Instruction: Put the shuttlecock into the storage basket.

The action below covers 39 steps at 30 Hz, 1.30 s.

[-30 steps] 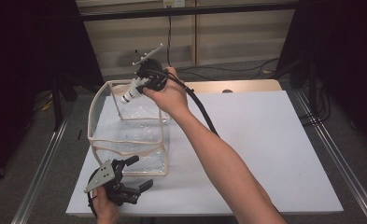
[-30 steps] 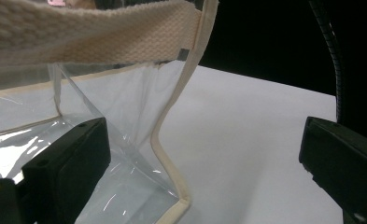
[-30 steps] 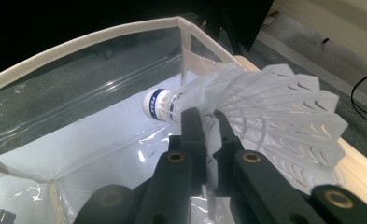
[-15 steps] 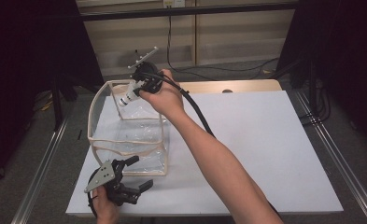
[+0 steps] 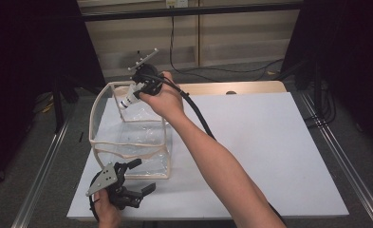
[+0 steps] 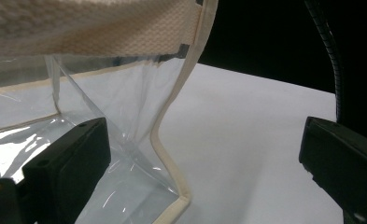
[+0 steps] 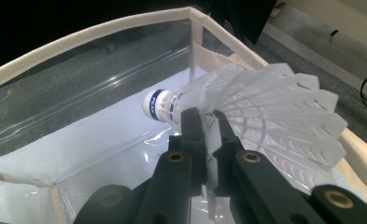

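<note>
The right gripper (image 5: 137,93) is clamped on a white shuttlecock (image 7: 246,112), its jaws pinching the lower edge of the feather skirt, and holds it over the far rim of a clear bag (image 5: 127,137) with cream edging that stands open on the tabletop (image 5: 279,156) near its left edge. In the high view the shuttlecock (image 5: 128,99) sits at rim level, just inside the bag's far right corner. Judged progress: pickup and carry are done; the drop into the bag is not yet made, and the bag's floor looks bare in the right gripper view. The shuttlecock's long axis lies tilted, cork end with its blue band pointing forward and down into the bag, skirt flaring back toward the gripper. The left gripper (image 5: 134,178) rests at the near left corner of the tabletop with jaws spread wide; it grips nothing, and the bag's near corner seam (image 6: 172,154) stands between its jaws in the left gripper view. Remaining: lower or release the shuttlecock, then withdraw.
</note>
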### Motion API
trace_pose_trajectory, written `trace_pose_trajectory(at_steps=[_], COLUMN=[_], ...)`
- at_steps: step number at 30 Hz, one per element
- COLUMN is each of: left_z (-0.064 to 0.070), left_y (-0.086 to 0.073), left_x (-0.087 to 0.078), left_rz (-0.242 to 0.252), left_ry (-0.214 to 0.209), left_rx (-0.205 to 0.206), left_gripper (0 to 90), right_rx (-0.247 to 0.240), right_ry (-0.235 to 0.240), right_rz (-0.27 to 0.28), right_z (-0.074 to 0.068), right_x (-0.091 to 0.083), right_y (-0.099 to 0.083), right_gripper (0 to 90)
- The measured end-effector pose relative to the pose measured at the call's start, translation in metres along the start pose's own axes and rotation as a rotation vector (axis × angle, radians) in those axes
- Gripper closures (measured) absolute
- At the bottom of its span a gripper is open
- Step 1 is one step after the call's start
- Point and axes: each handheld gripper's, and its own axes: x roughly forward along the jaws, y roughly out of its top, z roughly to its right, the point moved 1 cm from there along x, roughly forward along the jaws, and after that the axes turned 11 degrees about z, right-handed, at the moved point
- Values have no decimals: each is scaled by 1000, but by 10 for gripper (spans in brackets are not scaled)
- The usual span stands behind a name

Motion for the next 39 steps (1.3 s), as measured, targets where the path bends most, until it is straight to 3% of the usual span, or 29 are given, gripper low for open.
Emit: trace_pose_trajectory(at_steps=[39], left_z=[0], left_y=[0], left_x=[0], left_rz=[0], left_ry=[-3], left_rx=[0], left_gripper=[23], right_rx=[26], right_ry=[20], right_rz=[-24], right_z=[-11], right_x=[22], right_y=[-1], right_gripper=[874])
